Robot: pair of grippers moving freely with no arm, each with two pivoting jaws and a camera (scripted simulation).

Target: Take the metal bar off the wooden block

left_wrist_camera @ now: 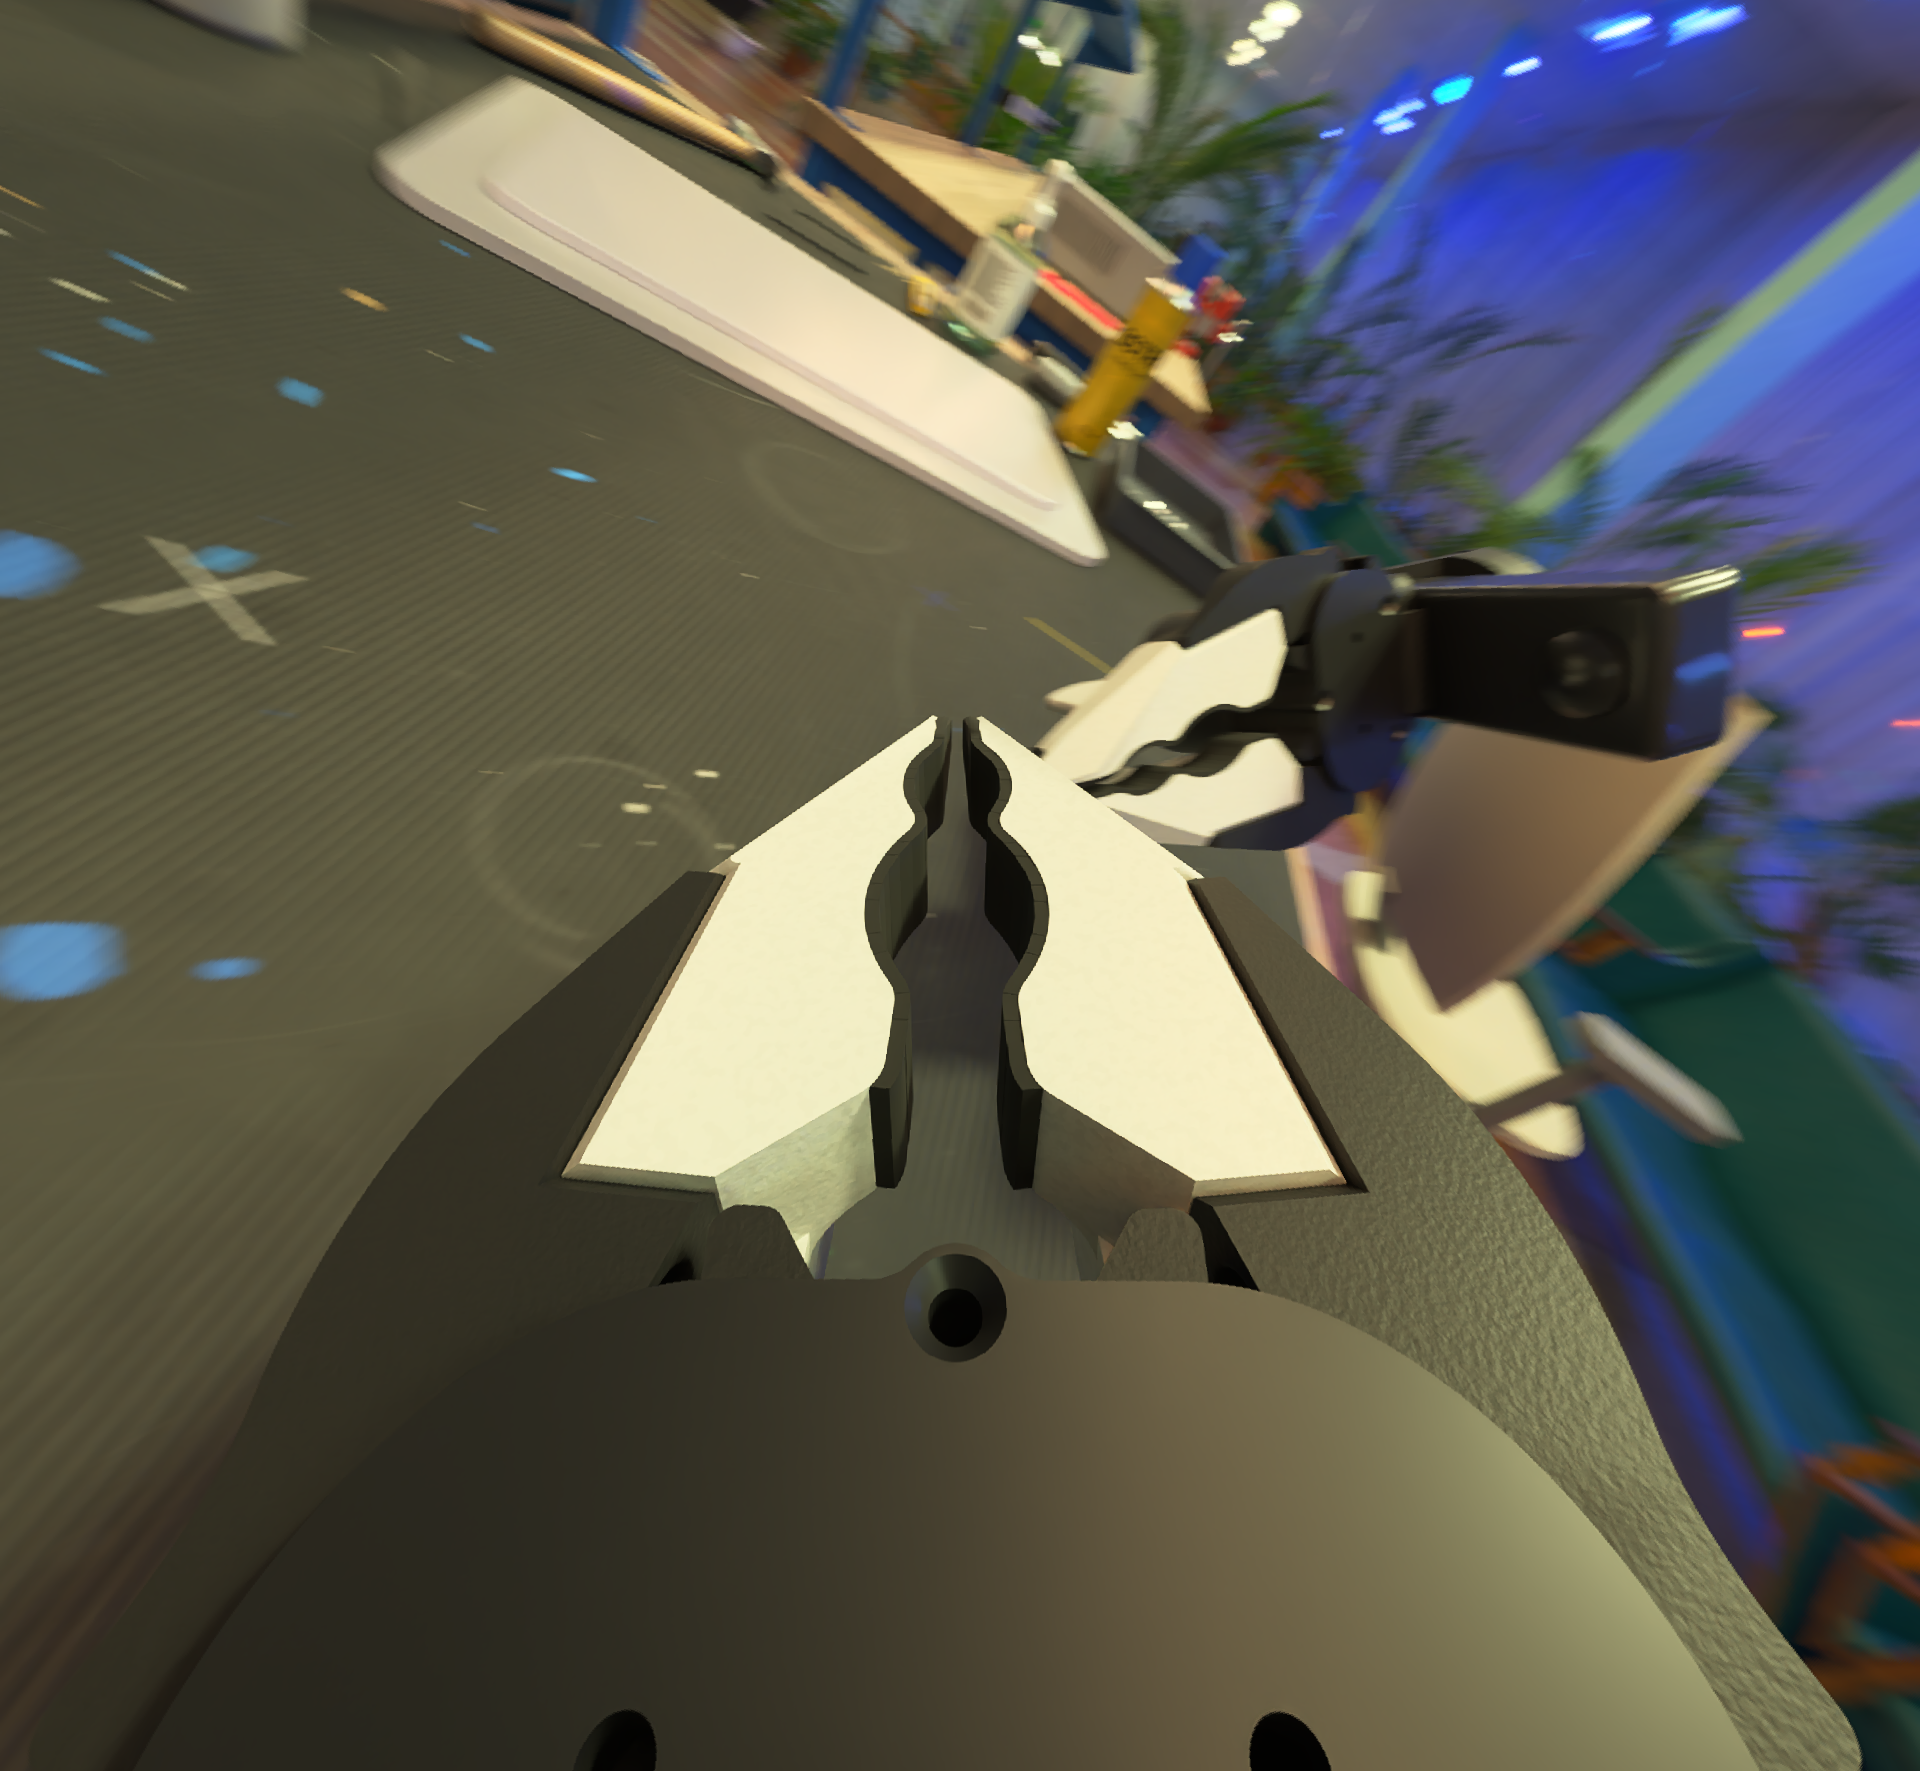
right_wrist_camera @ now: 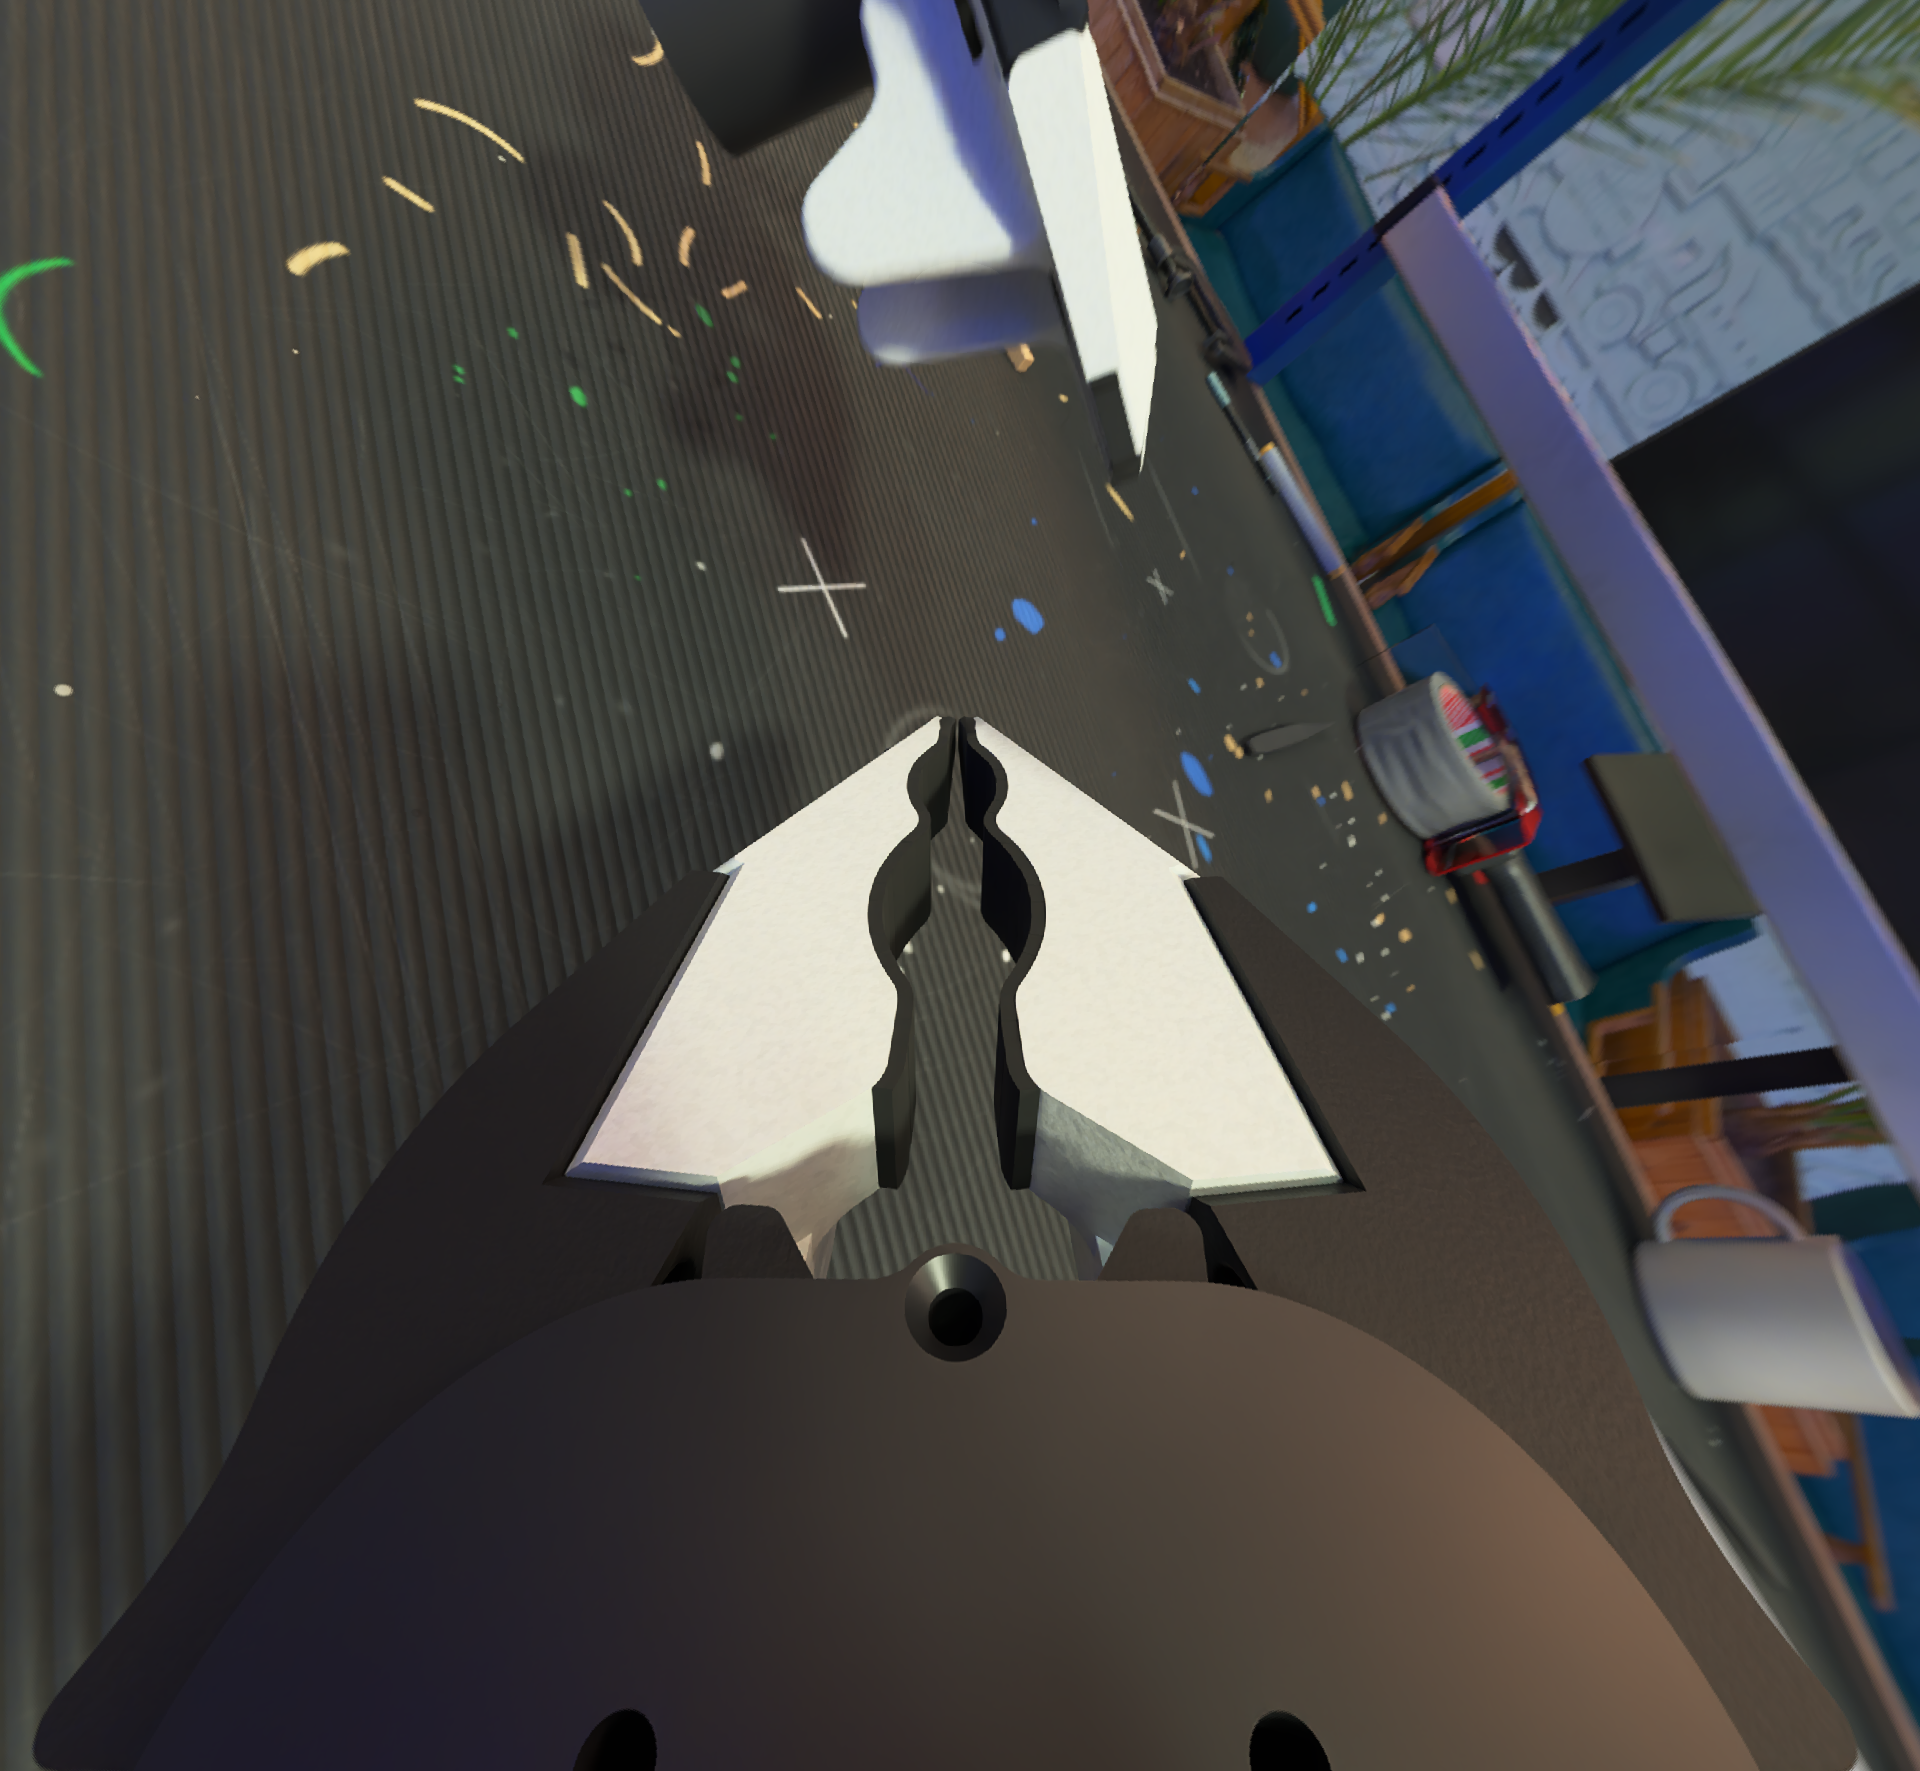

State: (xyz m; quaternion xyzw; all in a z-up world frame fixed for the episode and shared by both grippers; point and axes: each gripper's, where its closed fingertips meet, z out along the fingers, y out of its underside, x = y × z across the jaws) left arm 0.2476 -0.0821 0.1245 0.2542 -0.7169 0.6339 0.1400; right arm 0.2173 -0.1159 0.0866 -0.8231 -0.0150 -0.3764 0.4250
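Note:
Neither the metal bar nor the wooden block shows in either view. My left gripper [left_wrist_camera: 956,732] is shut and empty, its fingertips together low over the dark ribbed mat [left_wrist_camera: 312,786]. My right gripper [right_wrist_camera: 956,729] is also shut and empty over the same mat [right_wrist_camera: 364,682]. In the left wrist view the right gripper [left_wrist_camera: 1103,783] lies just right of my left fingertips, pointing left, with its camera box behind it. In the right wrist view the left gripper [right_wrist_camera: 1135,443] comes in from the top, seen side-on, its tip pointing down towards the mat.
A white board [left_wrist_camera: 727,298] lies on the mat ahead of the left gripper, with a yellow can [left_wrist_camera: 1122,371] and a bottle [left_wrist_camera: 997,277] past it. Along the table's right edge are a tape dispenser [right_wrist_camera: 1444,771], a white mug [right_wrist_camera: 1766,1326] and a pen [right_wrist_camera: 1288,485].

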